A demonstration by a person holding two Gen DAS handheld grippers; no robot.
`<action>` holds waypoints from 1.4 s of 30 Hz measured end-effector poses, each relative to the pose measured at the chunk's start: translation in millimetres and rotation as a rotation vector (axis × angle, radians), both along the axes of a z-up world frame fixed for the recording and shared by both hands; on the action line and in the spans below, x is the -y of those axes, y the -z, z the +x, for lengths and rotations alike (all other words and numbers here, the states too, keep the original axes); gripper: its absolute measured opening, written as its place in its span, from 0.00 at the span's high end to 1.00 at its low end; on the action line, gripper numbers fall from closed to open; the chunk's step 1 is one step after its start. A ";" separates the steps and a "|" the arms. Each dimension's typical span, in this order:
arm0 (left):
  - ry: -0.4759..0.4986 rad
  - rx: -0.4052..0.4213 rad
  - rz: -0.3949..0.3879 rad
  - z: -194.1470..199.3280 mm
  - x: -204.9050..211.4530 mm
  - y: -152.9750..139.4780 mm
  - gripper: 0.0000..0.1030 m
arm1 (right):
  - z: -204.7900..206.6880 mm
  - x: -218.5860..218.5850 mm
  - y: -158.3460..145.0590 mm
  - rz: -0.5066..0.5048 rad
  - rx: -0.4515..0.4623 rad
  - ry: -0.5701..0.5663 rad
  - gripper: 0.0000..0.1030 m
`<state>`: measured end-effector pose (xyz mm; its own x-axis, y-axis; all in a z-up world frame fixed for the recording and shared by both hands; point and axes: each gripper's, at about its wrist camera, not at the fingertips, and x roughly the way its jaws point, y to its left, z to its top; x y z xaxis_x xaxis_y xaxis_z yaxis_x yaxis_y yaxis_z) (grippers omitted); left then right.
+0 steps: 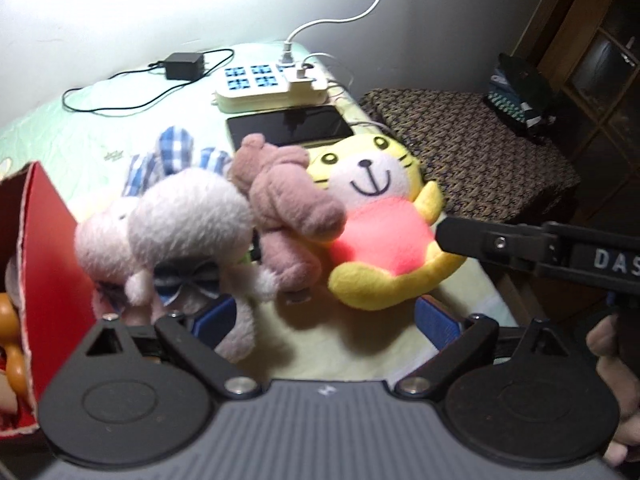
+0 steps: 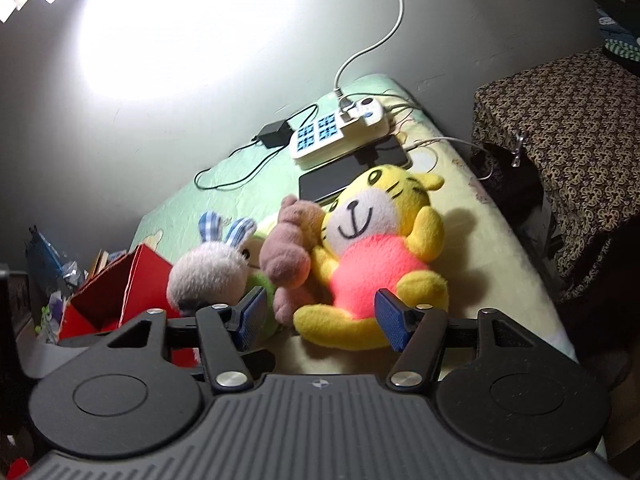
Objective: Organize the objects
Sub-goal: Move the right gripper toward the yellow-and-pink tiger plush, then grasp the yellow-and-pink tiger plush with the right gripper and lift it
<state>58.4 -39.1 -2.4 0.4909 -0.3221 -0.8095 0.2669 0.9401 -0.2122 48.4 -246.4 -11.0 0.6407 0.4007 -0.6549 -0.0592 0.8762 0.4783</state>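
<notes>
The yellow tiger plush [image 2: 372,264] lies on the bed [image 2: 488,248], touching the brown bear [image 2: 290,256] and grey rabbit [image 2: 208,276]. Your right gripper [image 2: 320,318] and left gripper [image 1: 328,320] hang wide, empty. You're approaching; next, close on one toy for the red box [image 2: 120,296].

Left wrist cam: sits behind left tool [image 1: 324,320], tilted steeply down at bed [image 1: 100,120], close on plush pile; grey plush [image 1: 180,220] nearly fills left half, red box [image 1: 52,240] at left edge, right tool's arm enters from right edge.
Right wrist cam: behind right tool [image 2: 320,320], shallower tilt, further back and more to right; wall and patterned cover [image 2: 560,128] visible.
Shared: yellow tiger plush [image 1: 380,216] [image 2: 376,248], brown bear [image 1: 288,200] [image 2: 288,252], power strip [image 1: 272,84] [image 2: 340,132], dark tablet [image 1: 288,124] [image 2: 332,176], red box [image 2: 132,292].
</notes>
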 end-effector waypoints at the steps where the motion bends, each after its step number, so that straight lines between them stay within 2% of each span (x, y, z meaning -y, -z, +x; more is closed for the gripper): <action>1: 0.013 0.003 -0.017 2.2 3.9 0.3 0.07 | 4.1 4.7 2.0 -0.008 -0.003 0.016 0.38; 6: 0.050 -0.016 -0.052 16.8 26.8 12.5 0.09 | 21.0 21.7 18.0 -0.043 -0.032 0.065 0.38; 12: 0.055 -0.079 -0.064 36.9 42.2 36.4 0.09 | 39.7 34.5 37.8 -0.022 -0.065 0.064 0.38; 18: 0.065 -0.151 -0.104 54.3 47.2 58.0 0.09 | 63.3 41.1 63.9 0.077 -0.131 0.044 0.38; 25: 0.080 -0.186 -0.122 66.3 57.0 73.8 0.12 | 86.7 40.7 86.6 0.220 -0.189 0.014 0.39; 29: 0.081 -0.207 -0.115 72.2 63.6 82.0 0.17 | 94.2 39.3 93.8 0.279 -0.216 0.001 0.48; 36: 0.098 -0.204 -0.105 72.5 68.4 81.2 0.20 | 88.7 47.6 90.3 0.314 -0.204 -0.004 0.63; 42: 0.159 -0.216 -0.121 55.1 79.8 74.4 0.23 | 68.6 61.7 83.9 0.300 -0.211 0.026 0.65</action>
<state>113.5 -118.8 -76.8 0.2472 -0.4816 -0.8408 0.3449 0.8546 -0.3882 117.0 -308.0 -94.9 0.5169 0.5806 -0.6290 0.0883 0.6947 0.7138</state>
